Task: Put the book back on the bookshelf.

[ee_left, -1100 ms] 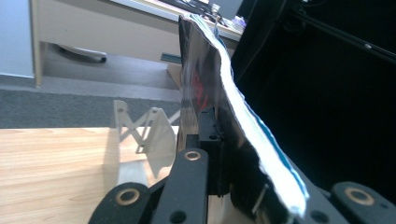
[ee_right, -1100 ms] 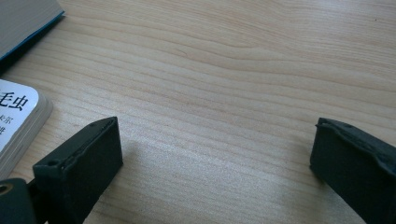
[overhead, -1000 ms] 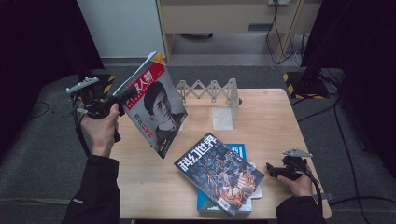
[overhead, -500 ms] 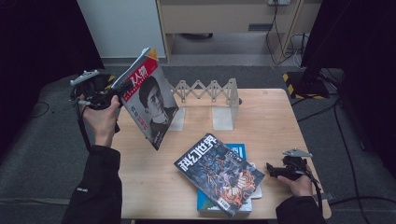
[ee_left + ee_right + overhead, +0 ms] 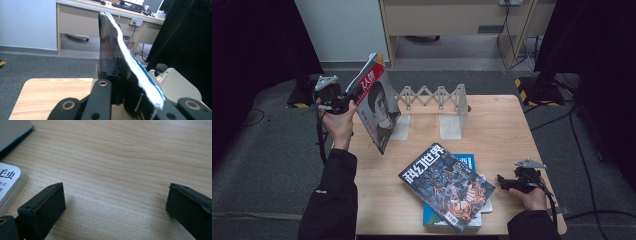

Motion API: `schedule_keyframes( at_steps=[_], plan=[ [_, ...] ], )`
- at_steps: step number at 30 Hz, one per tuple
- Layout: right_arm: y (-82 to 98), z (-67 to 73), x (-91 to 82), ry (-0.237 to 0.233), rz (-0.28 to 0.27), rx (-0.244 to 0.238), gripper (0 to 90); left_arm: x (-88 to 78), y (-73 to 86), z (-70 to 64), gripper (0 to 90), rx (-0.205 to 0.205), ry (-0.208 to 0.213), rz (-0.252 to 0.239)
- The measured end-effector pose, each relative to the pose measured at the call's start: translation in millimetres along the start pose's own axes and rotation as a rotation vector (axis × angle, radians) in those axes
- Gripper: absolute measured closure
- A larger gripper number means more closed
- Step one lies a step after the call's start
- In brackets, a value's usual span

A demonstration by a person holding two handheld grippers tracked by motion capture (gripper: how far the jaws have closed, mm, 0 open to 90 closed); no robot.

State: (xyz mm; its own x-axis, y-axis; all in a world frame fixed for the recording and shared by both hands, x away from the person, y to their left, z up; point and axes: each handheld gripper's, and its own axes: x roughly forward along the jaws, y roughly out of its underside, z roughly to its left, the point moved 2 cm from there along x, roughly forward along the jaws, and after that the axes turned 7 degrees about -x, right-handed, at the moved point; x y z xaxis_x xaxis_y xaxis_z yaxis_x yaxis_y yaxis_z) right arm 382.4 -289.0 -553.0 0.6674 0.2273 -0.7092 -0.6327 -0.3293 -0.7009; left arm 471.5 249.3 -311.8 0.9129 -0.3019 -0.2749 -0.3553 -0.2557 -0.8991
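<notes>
Fingers of left gripper (image 5: 343,102) clenched on upright magazine (image 5: 377,102), arm raised, right gripper (image 5: 507,182) fingers released, resting low on table (image 5: 507,130).

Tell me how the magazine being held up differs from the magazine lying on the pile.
The held magazine is off the table, standing nearly upright, clamped by the left hand-held gripper; the dark magazine lies flat, untouched, on a blue book. The held magazine's cover has red lettering and a portrait; the dark magazine's has white characters over busy dark artwork. The held one bends in the left gripper view; the dark one lies flat. Both are thin and glossy.
</notes>
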Motion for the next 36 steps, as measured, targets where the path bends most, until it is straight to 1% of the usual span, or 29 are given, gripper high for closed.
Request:
schedule_keyframes(
  at_steps=[2, 4, 6, 10, 11, 12, 13, 14, 15, 18, 22, 24, 26, 27, 29, 30, 31, 33, 34, 35, 36],
  plan=[
    [0.0, -0.1, 0.2, 0.001, -0.002, -0.002, 2.5, 4.0, 4.7, -0.1, 85.9, -0.003, -0.006, 0.004],
    [0.0, -0.1, 0.1, 0.001, -0.002, -0.002, 2.4, 7.4, 8.5, -0.3, 86.0, 0.006, -0.013, 0.017],
    [0.0, -0.1, 0.1, 0.001, -0.001, -0.001, 2.4, 9.3, 12.5, -0.8, 85.9, 0.014, -0.016, 0.013],
    [0.0, 0.1, 0.1, 0.001, -0.001, 0.001, 2.5, 12.7, 21.0, 1.7, 85.9, 0.008, -0.019, 0.035],
    [0.0, 0.0, 0.1, 0.002, -0.002, 0.000, 2.5, 12.8, 23.0, 2.7, 85.8, 0.007, -0.020, 0.045],
    [0.0, 0.0, 0.1, 0.002, -0.002, 0.000, 2.5, 12.1, 24.4, 3.3, 85.8, 0.007, -0.019, 0.038],
    [0.0, 0.0, 0.1, 0.002, -0.002, 0.000, 2.5, 10.8, 25.2, 4.0, 85.8, 0.000, -0.014, 0.035],
    [0.0, 0.0, 0.1, 0.002, -0.002, 0.000, 2.5, 9.7, 25.8, 4.6, 85.8, -0.005, -0.006, 0.040],
    [0.0, 0.0, 0.1, 0.002, -0.002, 0.000, 2.5, 8.5, 26.7, 4.6, 85.8, 0.001, -0.007, 0.042],
    [0.0, 0.1, 0.1, 0.001, -0.001, 0.001, 2.5, 3.8, 28.8, 4.2, 85.4, 0.019, 0.002, 0.069],
    [0.0, 0.1, 0.1, 0.002, -0.001, 0.000, 2.5, -3.5, 30.9, 4.5, 84.4, 0.032, 0.009, 0.135],
    [0.0, 0.1, 0.1, 0.002, -0.001, 0.000, 2.5, -6.7, 32.8, 4.8, 84.1, 0.045, 0.004, 0.149],
    [0.0, 0.1, 0.1, 0.002, -0.002, 0.000, 2.5, -8.3, 34.5, 4.9, 83.3, 0.048, 0.012, 0.177],
    [0.0, 0.1, 0.1, 0.002, -0.002, 0.000, 2.5, -8.8, 34.5, 4.8, 82.9, 0.050, 0.015, 0.180],
    [0.0, 0.1, 0.1, 0.002, -0.002, 0.000, 2.5, -8.8, 33.5, 4.3, 82.3, 0.041, 0.024, 0.202],
    [0.0, 0.1, 0.1, 0.002, -0.001, 0.000, 2.5, -8.4, 32.6, 3.8, 82.1, 0.044, 0.024, 0.209],
    [0.0, 0.1, 0.1, 0.002, -0.001, 0.001, 2.5, -7.6, 31.4, 3.1, 81.8, 0.052, 0.018, 0.218],
    [0.1, -0.1, 0.0, 0.000, -0.001, -0.004, 2.5, -5.6, 28.5, 1.3, 81.1, 0.054, 0.015, 0.232],
    [0.1, 0.0, 0.0, 0.000, 0.000, -0.003, 2.5, -4.0, 26.9, 0.1, 79.5, 0.055, 0.014, 0.246],
    [0.1, -0.1, 0.0, 0.000, -0.001, -0.003, 2.5, -2.7, 25.4, -1.4, 78.7, 0.058, 0.016, 0.241],
    [0.1, 0.0, 0.0, 0.000, -0.001, -0.004, 2.5, -0.9, 24.0, -2.8, 78.5, 0.067, 0.005, 0.251]
  ],
)
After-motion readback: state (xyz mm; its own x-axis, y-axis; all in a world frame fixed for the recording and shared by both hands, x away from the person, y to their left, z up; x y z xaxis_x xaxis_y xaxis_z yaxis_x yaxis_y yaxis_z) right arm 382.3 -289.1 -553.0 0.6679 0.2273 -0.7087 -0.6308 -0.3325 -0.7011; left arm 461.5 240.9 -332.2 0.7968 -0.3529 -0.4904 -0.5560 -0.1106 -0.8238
